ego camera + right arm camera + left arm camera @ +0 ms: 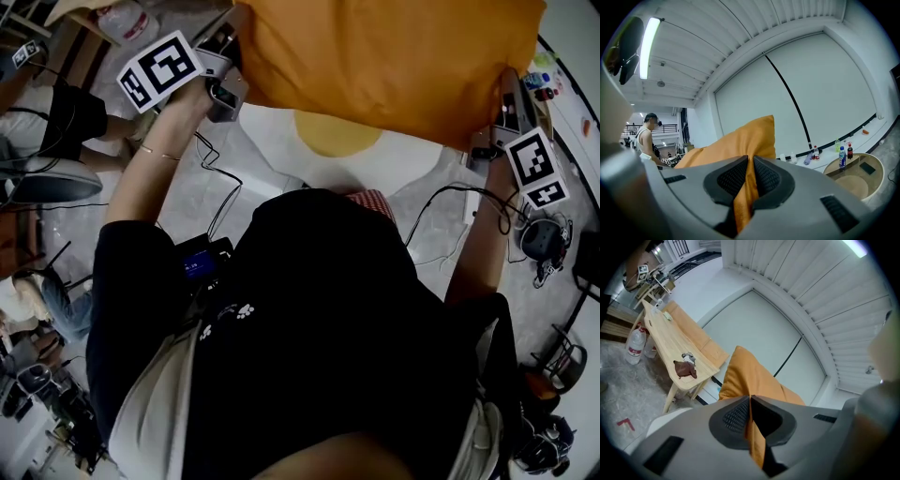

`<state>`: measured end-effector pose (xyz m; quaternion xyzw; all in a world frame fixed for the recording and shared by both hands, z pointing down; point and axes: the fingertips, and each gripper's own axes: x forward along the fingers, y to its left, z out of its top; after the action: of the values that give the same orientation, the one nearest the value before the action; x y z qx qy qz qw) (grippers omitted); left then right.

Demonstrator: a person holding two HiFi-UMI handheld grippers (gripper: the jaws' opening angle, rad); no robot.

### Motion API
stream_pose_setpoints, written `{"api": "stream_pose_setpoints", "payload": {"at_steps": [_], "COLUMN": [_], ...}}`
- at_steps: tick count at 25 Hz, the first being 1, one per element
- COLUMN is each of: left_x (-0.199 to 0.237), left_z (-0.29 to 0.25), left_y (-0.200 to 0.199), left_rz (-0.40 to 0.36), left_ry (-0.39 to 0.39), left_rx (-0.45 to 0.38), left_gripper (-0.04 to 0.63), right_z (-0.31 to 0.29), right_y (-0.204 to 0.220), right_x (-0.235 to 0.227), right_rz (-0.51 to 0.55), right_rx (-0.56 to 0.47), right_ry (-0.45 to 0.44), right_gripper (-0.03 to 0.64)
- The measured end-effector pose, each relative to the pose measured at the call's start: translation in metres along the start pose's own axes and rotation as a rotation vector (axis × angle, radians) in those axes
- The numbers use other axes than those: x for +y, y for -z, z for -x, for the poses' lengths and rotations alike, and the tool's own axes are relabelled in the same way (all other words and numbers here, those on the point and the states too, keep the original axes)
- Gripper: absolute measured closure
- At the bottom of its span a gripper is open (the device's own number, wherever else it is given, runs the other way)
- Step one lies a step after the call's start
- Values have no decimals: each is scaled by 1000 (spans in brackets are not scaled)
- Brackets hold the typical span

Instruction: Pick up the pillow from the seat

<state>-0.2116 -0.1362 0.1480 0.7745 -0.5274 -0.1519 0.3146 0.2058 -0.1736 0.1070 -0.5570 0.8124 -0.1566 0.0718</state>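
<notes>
A big orange pillow (pixel 394 61) hangs in the air across the top of the head view, lifted off the seat. Its left edge is pinched in my left gripper (pixel 232 58) and its right edge in my right gripper (pixel 507 89). In the left gripper view the jaws (pixel 750 398) are shut on a fold of the pillow (pixel 750 373). The right gripper view shows the same: its jaws (pixel 751 160) are shut on orange fabric of the pillow (pixel 740 138). Below the pillow lies the seat (pixel 277 141), a white egg-shaped cushion with a yellow centre (pixel 336 137).
A long wooden table (pixel 670 336) with small items stands at the left, a water jug (pixel 635 345) beside it. At the right are a round wooden table (pixel 855 176) and several bottles (pixel 841 157). A person (pixel 647 136) stands far off. Cables (pixel 216 178) trail on the floor.
</notes>
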Motion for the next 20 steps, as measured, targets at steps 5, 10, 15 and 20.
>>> {"api": "stream_pose_setpoints", "payload": {"at_steps": [5,10,15,20], "left_x": [1,0,-2,-2], "left_z": [1,2,3,2], "left_y": [2,2,1,2], "left_rz": [7,13,11,16], "left_ry": [-5,1,-4,-7], "left_rx": [4,0,0,8], "left_gripper": [580,580,580,580], "right_z": [0,0,-1,-2], "right_y": [2,-1,1,2], "right_x": [-1,0,-2,-4], "right_rz": [-7,-1,4,-5], "right_rx": [7,0,4,11], "right_ry": [1,-1,1,1], "right_gripper": [568,568,568,568]}}
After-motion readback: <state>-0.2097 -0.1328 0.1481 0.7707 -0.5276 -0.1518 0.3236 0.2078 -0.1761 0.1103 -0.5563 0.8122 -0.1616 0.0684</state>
